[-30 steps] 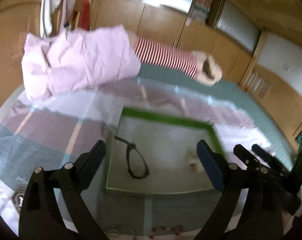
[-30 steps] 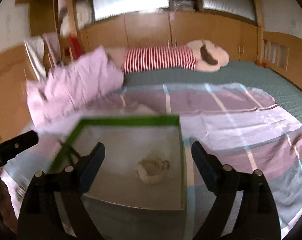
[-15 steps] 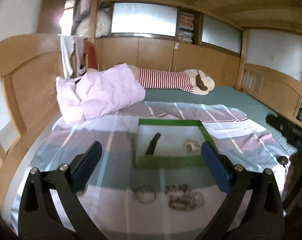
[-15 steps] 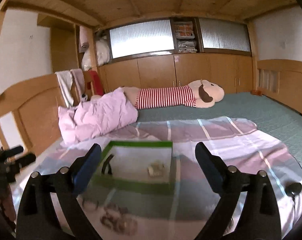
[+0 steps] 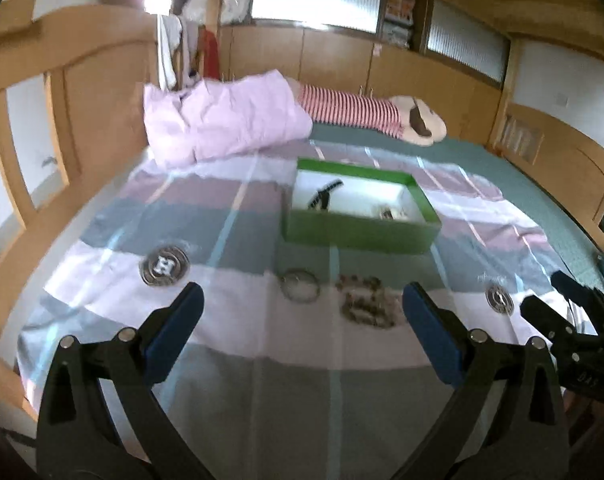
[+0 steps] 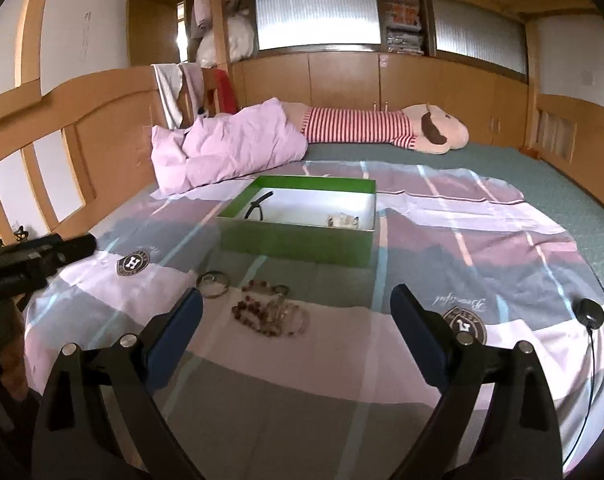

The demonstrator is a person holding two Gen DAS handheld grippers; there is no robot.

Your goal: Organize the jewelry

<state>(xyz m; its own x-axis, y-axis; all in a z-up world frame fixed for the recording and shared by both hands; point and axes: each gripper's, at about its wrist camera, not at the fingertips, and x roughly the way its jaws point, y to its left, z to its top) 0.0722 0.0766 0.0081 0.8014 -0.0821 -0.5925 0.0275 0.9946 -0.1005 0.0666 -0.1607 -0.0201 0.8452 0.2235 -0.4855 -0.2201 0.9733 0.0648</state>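
Stock on the bed: one green box (image 6: 302, 242), lid off, already holding a black cord piece (image 6: 258, 204) and a small pale trinket (image 6: 343, 220). Still loose on the striped sheet (image 6: 481, 248), just short of the box: a metal ring (image 6: 213, 284) and a tangled heap of beaded bracelets (image 6: 270, 314); these are yours to move, so I judge the job part done. Your left gripper (image 5: 300, 316) and right gripper (image 6: 296, 314) both stand wide apart, nothing between the pads. Markings: round crest (image 6: 133, 263) bearing "H"; second crest (image 6: 463, 322) with script above, unreadable.
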